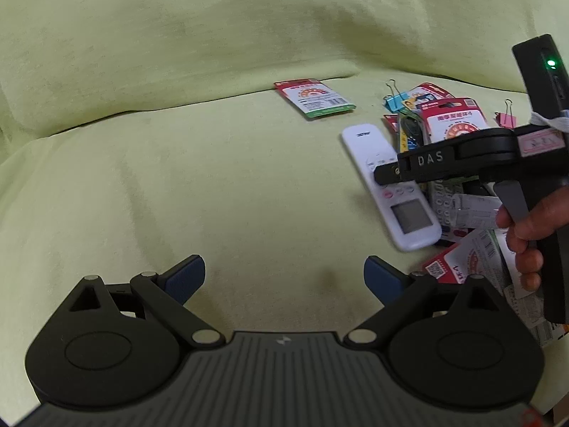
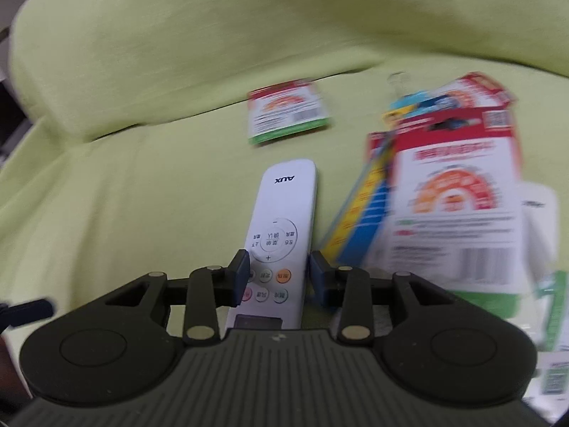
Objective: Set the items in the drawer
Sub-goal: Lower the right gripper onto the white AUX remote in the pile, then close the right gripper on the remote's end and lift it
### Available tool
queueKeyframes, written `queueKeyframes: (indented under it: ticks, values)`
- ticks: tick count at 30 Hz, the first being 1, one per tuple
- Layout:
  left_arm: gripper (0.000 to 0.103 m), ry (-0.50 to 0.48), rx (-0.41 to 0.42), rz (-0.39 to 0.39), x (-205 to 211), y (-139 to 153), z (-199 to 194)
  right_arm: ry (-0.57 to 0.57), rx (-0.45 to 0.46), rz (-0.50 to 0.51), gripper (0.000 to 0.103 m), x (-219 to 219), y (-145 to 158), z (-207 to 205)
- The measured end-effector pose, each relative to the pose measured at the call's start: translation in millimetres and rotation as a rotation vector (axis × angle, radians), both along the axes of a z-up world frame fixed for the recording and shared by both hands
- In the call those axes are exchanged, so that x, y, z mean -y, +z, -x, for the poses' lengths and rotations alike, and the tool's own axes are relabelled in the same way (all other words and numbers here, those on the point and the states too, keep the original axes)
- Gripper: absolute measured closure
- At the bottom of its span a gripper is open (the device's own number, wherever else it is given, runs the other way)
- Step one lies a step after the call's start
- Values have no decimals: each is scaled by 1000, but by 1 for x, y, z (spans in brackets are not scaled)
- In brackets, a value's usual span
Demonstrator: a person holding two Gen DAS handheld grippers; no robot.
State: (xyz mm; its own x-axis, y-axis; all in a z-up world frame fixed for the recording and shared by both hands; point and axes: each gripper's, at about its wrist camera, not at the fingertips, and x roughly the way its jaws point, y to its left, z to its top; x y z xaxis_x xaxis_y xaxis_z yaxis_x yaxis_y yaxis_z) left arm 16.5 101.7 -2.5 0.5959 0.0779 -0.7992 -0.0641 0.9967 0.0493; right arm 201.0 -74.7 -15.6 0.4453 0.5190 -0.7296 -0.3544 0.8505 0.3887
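Right gripper (image 2: 278,277) of mine has its blue pads (image 2: 243,273) either side of the white remote (image 2: 281,227) lying on the green sofa (image 2: 142,195), packets (image 2: 451,213) heaped beside it, while my left gripper (image 1: 284,279) hangs spread wide.

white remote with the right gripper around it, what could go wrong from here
The right gripper straddles the white remote near its button end, far from the middle, so it may tip or slip once lifted. The card packets lie right beside it, so a finger could snag one.
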Motion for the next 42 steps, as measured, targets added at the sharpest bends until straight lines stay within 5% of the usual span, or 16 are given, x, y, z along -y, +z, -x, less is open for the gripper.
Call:
queueKeyframes:
  ticks: [4, 6, 11, 18, 26, 42]
  values:
    - [6, 23, -8, -10, -10, -1, 4, 116, 19, -6, 68, -12, 2, 16]
    - [6, 34, -13, -15, -15, -1, 6, 122, 54, 30, 55, -15, 6, 25]
    - [6, 62, -24, -24, -26, -3, 12, 174, 126, 124, 43, -30, 14, 44]
    - [6, 72, -14, 3, -34, -6, 17, 149, 112, 186, 53, -46, -4, 41]
    - [6, 72, -6, 16, -34, -9, 17, 322, 168, 178, 56, -45, 0, 58]
    - [6, 115, -6, 5, -40, -7, 24, 190, 195, 123, 59, -48, 11, 71]
